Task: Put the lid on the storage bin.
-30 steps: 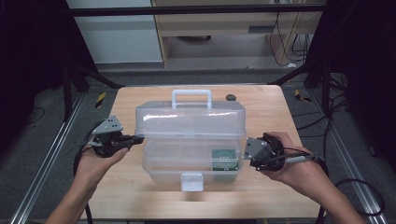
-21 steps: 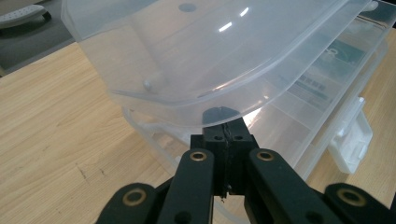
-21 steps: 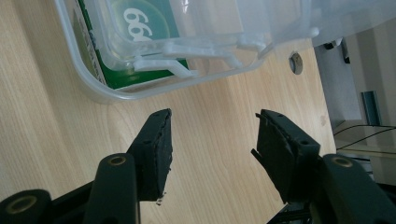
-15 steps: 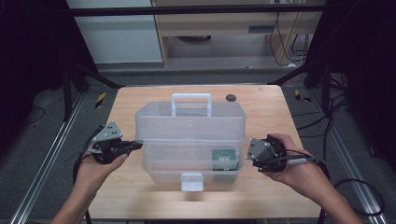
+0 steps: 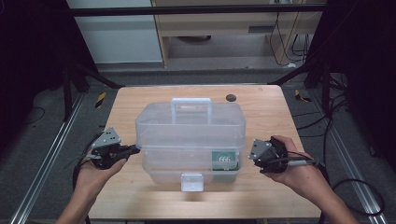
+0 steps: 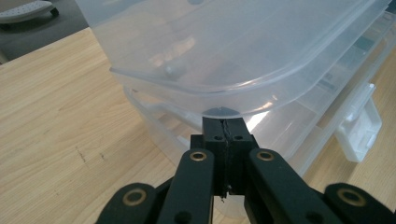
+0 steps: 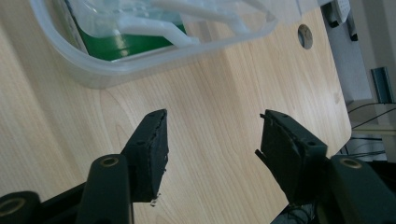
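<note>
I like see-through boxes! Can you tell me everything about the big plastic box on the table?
The plastic box is clear and cloudy, with rounded corners, standing upright mid-table. Its parts: a top handle, a lid section overhanging the base, and a white front latch. A green card shows through the wall, lower right. The left claw, shut, pokes under the lid's rim at the box's left end. The right claw is open beside the box, apart from it.

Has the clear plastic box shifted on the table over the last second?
Cannot tell; the clear plastic box sits about as far from the table's dark hole as before.
</note>
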The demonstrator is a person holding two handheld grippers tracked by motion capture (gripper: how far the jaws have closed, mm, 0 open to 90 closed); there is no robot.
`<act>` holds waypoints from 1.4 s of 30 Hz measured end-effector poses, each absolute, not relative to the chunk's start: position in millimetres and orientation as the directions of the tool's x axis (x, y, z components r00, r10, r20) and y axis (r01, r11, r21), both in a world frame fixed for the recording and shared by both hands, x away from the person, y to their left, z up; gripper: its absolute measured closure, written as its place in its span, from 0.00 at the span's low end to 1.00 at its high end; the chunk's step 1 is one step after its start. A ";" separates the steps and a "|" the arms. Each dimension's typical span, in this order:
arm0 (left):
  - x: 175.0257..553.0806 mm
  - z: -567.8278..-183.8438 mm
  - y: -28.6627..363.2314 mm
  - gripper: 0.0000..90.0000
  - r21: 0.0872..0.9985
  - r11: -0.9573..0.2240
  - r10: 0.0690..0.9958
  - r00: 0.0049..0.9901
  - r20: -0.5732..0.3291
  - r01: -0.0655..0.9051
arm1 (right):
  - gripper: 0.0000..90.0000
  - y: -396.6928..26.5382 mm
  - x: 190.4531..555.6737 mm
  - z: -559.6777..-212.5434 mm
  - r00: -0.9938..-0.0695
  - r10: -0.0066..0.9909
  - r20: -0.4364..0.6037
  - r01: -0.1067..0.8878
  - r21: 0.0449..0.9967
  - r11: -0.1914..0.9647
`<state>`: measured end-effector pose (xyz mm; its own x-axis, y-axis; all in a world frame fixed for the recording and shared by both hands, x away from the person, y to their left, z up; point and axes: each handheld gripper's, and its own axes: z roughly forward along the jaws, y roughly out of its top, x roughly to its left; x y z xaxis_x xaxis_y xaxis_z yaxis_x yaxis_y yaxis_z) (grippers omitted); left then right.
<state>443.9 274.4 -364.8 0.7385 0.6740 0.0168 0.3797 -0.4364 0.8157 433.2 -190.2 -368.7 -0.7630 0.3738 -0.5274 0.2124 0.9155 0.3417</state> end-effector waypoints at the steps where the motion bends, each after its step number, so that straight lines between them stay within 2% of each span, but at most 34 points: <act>1: 443.9 -366.0 275.1 1.00 0.814 -0.437 0.674 0.739 0.015 0.382 | 0.43 -191.1 434.3 -370.8 -0.758 0.388 -0.524 0.227 0.345 0.911; 8: 442.9 -371.5 276.5 1.00 0.811 -0.436 0.676 0.737 0.010 0.390 | 0.33 -199.8 441.4 -386.2 -0.737 0.441 -0.512 0.276 0.368 0.888; 16: 441.8 -375.8 276.4 1.00 0.807 -0.441 0.676 0.737 0.011 0.392 | 0.29 -212.5 448.6 -393.0 -0.692 0.504 -0.516 0.318 0.410 0.855; 22: 440.6 -381.5 276.8 1.00 0.803 -0.442 0.676 0.737 0.005 0.400 | 0.28 -219.1 453.9 -396.3 -0.654 0.566 -0.502 0.349 0.464 0.814; 33: 438.2 -388.9 277.5 1.00 0.798 -0.444 0.677 0.736 0.000 0.408 | 0.27 -221.3 455.8 -403.5 -0.643 0.585 -0.494 0.364 0.475 0.801; 37: 438.6 -389.1 282.9 1.00 0.788 -0.463 0.690 0.723 0.033 0.406 | 0.27 -223.1 456.9 -405.5 -0.630 0.603 -0.490 0.373 0.490 0.788; 41: 448.9 -389.9 300.5 1.00 0.786 -0.451 0.741 0.669 0.066 0.422 | 0.27 -228.4 461.7 -408.3 -0.586 0.659 -0.471 0.405 0.534 0.742; 42: 458.7 -391.4 311.0 1.00 0.792 -0.426 0.768 0.637 0.062 0.437 | 0.27 -232.4 466.7 -411.4 -0.552 0.701 -0.452 0.427 0.569 0.702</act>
